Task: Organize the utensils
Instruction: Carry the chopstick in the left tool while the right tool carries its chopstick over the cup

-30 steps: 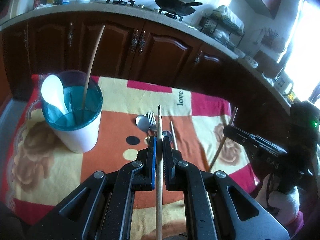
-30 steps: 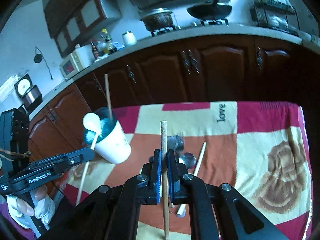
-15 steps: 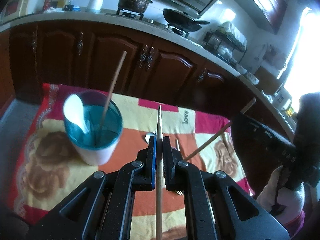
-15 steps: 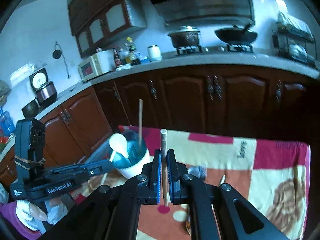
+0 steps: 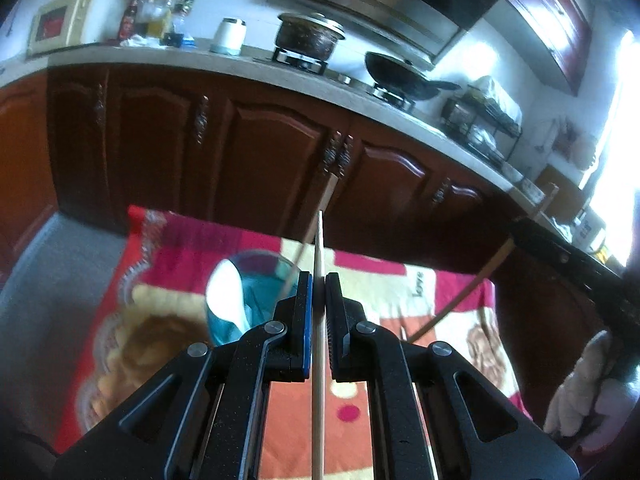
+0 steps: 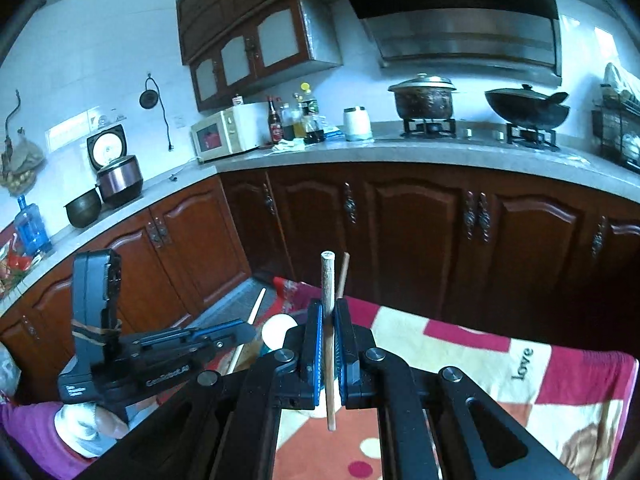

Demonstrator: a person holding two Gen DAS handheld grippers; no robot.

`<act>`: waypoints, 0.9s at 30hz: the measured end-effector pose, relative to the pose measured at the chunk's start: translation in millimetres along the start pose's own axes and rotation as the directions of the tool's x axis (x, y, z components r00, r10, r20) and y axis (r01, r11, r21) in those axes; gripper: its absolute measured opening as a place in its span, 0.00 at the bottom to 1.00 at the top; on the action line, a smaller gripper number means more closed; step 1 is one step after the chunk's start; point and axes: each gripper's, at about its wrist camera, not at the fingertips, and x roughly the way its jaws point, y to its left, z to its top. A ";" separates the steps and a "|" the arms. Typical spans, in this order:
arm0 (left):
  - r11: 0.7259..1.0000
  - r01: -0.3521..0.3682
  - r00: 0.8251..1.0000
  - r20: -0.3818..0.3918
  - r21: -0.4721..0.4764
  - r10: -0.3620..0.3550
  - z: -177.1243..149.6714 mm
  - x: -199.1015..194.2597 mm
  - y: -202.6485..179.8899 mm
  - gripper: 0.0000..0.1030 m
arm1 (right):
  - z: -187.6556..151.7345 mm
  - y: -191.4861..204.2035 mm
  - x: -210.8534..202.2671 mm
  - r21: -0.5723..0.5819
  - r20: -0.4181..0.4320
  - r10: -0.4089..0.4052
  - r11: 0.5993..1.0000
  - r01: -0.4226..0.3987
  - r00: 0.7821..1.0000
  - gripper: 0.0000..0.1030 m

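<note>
My left gripper (image 5: pixel 318 280) is shut on a pale wooden chopstick (image 5: pixel 319 240) that runs upright between its jaws. It hovers just right of and above the teal-lined cup (image 5: pixel 256 300), which holds a white spoon (image 5: pixel 226 292) and another chopstick (image 5: pixel 320 208). My right gripper (image 6: pixel 328 306) is shut on a second chopstick (image 6: pixel 327 276), raised above the table. The left gripper also shows in the right wrist view (image 6: pixel 244 332), with the white spoon (image 6: pixel 278 330) just beyond it. The right gripper's chopstick shows at the right of the left wrist view (image 5: pixel 476 284).
A red, yellow and orange patterned cloth (image 5: pixel 180 248) covers the table (image 6: pixel 500 344). Dark wooden cabinets (image 5: pixel 260 152) and a counter with a pot (image 6: pixel 424 100), a wok (image 6: pixel 528 108) and a microwave (image 6: pixel 224 130) stand behind.
Both grippers have lifted and tilted up, each still holding its chopstick. The left gripper has moved over toward the cup; the utensils lying on the cloth have dropped out of view.
</note>
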 end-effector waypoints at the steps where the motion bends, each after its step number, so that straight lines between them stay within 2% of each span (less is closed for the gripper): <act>1: 1.000 -0.005 1.000 0.005 -0.006 0.005 4.0 2.3 5.1 0.05 | 2.5 0.7 2.1 0.001 0.001 0.006 1.000 -0.006 1.000 0.05; 9: 0.998 -0.050 0.998 0.048 -0.039 0.051 34.6 33.6 40.9 0.05 | 21.9 12.5 34.2 -0.002 0.007 0.044 0.999 -0.044 0.999 0.05; 19: 0.996 -0.057 0.993 0.101 -0.064 0.064 55.5 59.2 53.5 0.05 | 42.8 11.1 55.5 0.002 0.008 0.095 0.995 -0.095 0.995 0.05; 27: 0.991 -0.129 0.972 0.194 -0.031 0.132 50.0 77.0 55.6 0.05 | 36.7 7.4 75.5 0.027 -0.026 0.126 0.992 -0.125 0.992 0.05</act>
